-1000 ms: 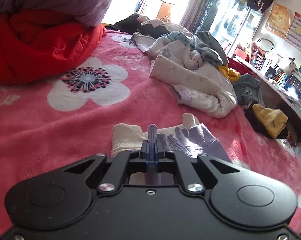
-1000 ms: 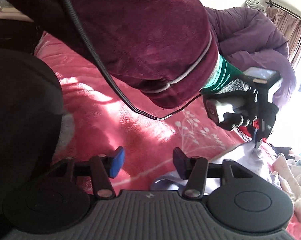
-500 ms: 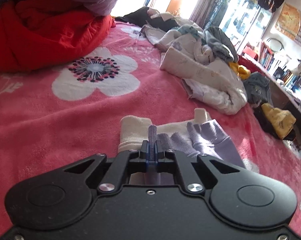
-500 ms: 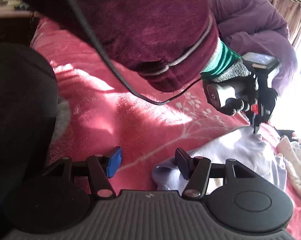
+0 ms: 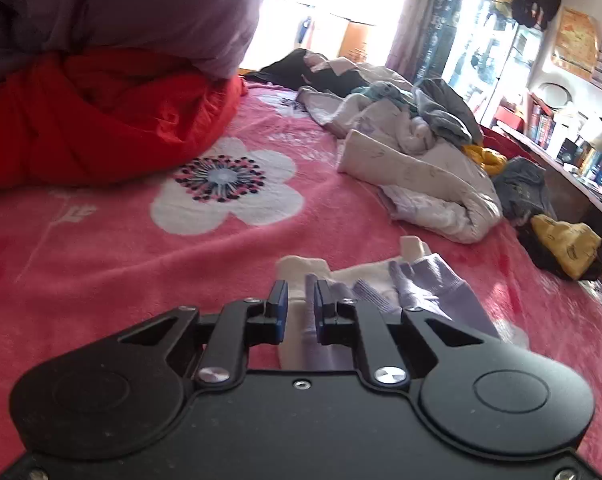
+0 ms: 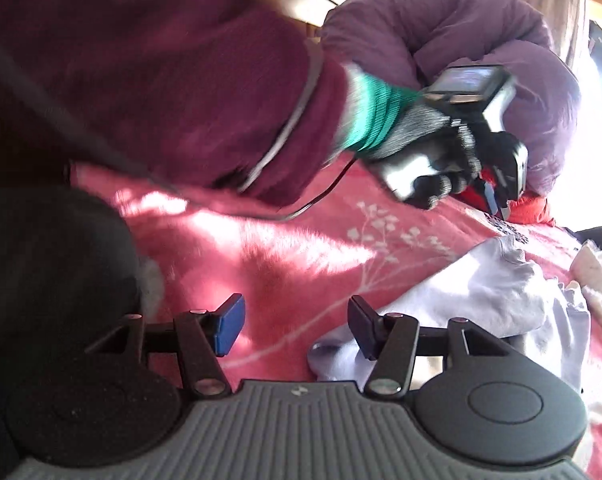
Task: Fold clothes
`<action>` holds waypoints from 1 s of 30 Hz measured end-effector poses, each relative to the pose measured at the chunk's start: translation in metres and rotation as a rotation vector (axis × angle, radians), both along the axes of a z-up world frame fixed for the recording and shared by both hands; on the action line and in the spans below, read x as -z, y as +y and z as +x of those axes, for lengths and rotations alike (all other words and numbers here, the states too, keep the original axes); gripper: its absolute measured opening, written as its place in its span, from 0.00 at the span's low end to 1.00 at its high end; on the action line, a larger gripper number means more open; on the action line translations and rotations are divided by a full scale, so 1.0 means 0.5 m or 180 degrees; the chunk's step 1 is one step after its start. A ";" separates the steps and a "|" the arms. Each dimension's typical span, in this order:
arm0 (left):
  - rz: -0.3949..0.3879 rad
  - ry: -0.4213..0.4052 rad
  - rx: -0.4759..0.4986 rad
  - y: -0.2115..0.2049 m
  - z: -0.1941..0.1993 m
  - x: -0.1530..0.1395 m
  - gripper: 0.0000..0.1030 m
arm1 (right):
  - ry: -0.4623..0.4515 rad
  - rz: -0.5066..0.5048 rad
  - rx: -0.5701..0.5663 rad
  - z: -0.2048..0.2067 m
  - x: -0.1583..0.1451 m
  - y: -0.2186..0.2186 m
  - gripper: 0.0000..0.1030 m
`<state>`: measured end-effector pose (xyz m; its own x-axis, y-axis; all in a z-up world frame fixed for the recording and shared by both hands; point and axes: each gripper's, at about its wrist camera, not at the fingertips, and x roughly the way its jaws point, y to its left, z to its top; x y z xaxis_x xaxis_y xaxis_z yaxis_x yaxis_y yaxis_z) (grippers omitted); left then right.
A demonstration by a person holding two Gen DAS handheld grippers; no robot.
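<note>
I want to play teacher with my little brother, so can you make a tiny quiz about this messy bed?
1. What colour is the blanket on the bed? A green, B pink, C black.
2. True or false: the right gripper is shut on a yellow sock.
3. Fill in: beside the red quilt, the blanket shows a big white ____.

Key: 1 B. 2 False, its jaws stand open with nothing between them. 3 flower: the white flower.
</note>
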<state>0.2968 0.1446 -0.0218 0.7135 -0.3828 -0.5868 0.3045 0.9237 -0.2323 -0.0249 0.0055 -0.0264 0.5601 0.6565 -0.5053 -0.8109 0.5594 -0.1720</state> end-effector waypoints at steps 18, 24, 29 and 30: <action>-0.0397 -0.0019 -0.0082 0.015 -0.190 0.033 0.09 | 0.0087 0.0073 0.1196 0.363 -0.040 -0.103 0.23; -0.0247 0.0301 0.0184 -0.038 -0.163 0.102 0.09 | 0.0484 -0.0238 0.1337 0.475 0.040 -0.090 0.22; -0.0250 0.0221 0.0293 -0.037 -0.163 0.092 0.16 | 0.0552 -0.0384 0.1352 0.479 0.046 -0.091 0.21; -0.0255 0.0190 0.0306 -0.034 -0.165 0.088 0.16 | 0.0509 -0.0326 0.1345 0.474 0.030 -0.092 0.21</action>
<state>0.2144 0.1276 -0.0657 0.6358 -0.4952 -0.5920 0.3742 0.8686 -0.3247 0.2122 -0.0406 -0.0413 0.6774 0.3296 -0.6576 -0.5364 0.8331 -0.1350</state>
